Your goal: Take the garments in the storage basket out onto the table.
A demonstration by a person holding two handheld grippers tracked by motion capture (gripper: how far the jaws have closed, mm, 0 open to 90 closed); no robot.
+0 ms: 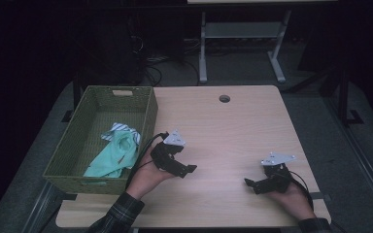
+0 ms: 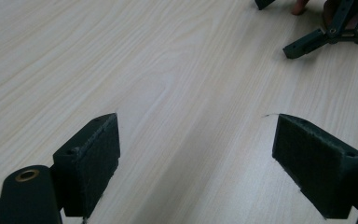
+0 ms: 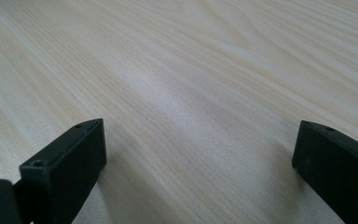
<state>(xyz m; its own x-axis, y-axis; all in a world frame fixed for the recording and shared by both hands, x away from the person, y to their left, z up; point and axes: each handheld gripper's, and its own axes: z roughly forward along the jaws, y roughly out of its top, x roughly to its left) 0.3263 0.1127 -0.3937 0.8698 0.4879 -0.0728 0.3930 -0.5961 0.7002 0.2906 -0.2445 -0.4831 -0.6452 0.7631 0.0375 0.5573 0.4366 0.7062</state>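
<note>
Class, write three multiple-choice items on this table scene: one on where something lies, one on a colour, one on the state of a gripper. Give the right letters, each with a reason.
1. Where does the mint-green cloth lie?
A. in the basket
B. on the bare table
C. between the jaws of a gripper

2. What colour is the basket?
A. red
B. olive green
C. white

3. How do the jaws of the left gripper stand?
A. shut on the cloth
B. shut with nothing in them
C. open, with bare wood between them

Answers:
1 A: the high view shows the cloth inside the basket at the table's left edge, beside a striped cloth.
2 B: its woven walls are olive green.
3 C: the left gripper view shows its two pads wide apart over wood grain; the right gripper stands open likewise.
</note>
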